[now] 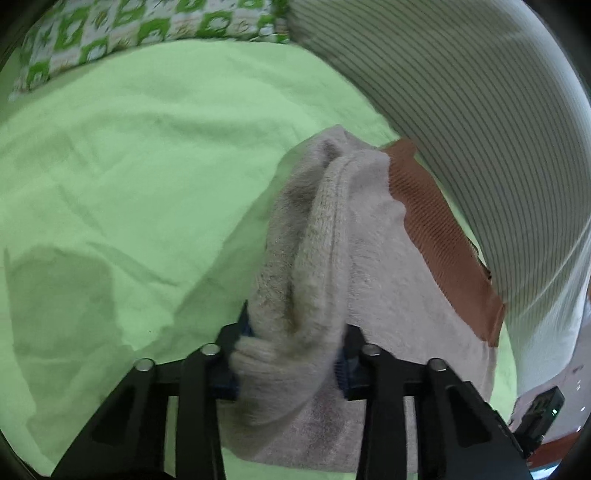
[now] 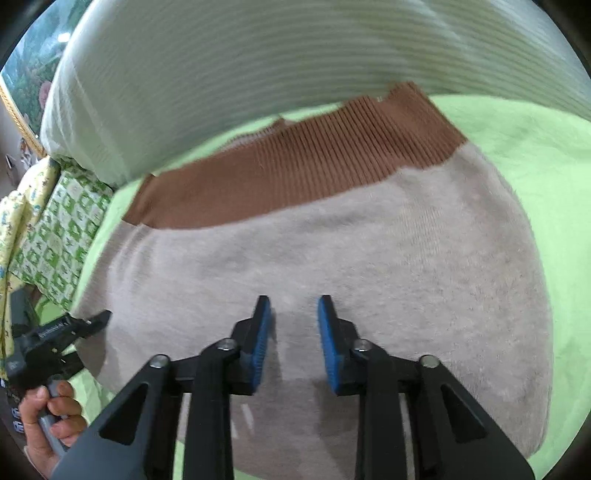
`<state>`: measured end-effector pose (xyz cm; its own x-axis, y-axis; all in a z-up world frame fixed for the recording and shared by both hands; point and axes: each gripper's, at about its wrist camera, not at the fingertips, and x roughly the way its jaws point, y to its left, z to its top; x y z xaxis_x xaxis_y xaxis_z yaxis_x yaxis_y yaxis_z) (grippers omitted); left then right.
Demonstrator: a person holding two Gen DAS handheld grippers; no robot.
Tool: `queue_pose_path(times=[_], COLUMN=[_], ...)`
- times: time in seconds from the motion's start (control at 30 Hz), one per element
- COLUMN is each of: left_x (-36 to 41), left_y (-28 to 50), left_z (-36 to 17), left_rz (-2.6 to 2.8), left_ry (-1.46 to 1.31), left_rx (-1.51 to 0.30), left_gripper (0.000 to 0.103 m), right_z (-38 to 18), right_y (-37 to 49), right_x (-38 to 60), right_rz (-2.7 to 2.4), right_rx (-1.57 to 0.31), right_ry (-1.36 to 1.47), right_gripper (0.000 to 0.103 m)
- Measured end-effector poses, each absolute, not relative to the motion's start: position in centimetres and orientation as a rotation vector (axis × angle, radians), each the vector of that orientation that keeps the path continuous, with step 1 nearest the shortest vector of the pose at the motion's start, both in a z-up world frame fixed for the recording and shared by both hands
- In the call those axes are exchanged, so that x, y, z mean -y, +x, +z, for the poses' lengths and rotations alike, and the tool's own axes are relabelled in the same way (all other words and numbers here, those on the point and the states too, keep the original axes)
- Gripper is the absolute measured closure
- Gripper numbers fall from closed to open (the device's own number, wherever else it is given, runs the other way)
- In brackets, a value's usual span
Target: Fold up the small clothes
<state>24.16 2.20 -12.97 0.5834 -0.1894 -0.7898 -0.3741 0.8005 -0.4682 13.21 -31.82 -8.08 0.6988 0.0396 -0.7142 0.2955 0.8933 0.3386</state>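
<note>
Lying flat on the light green bedsheet point(image 2: 517, 147), directly ahead of and beneath the right gripper point(image 2: 294, 317), a beige knit sweater point(image 2: 369, 251) with a brown ribbed hem point(image 2: 295, 173) at its far end — that gripper's blue-padded jaws stand parted above the fabric, grasping nothing. Left gripper point(image 1: 291, 339): clenched on a bunched edge of the same sweater, the fold rising between its jaws and running forward. Beyond both grippers, a striped white garment point(image 1: 480, 129) worn by the person; to the left gripper's far upper left, a green-and-white patterned pillow point(image 1: 110, 33).
</note>
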Motion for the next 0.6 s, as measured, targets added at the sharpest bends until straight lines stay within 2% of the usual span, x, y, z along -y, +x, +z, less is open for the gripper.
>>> queue_pose_path(times=[0.07, 0.33, 0.47, 0.6], left_x=[-1.9, 1.9, 8.2, 15.8], left_y=[24.1, 23.4, 23.4, 23.5], left_z=[-12.1, -6.2, -2.2, -1.1], left_rz=[0.114, 0.0, -0.182, -0.375], left_ry=[-0.63, -0.549, -0.484, -0.397], left_rx=[-0.947, -0.833, -0.783, -0.783], left_gripper=[0.079, 0.084, 0.086, 0.085], right_z=[-8.7, -8.9, -9.3, -10.1], right_y=[13.7, 14.2, 13.6, 11.9], right_x=[32.0, 32.2, 33.7, 37.0], right_rz=[-0.142, -0.129, -0.08, 0.005], right_rx=[-0.804, -0.814, -0.784, -0.71], right_ry=[0.446, 0.463, 0.586, 0.815], right_gripper=[0.081, 0.083, 0.083, 0.084])
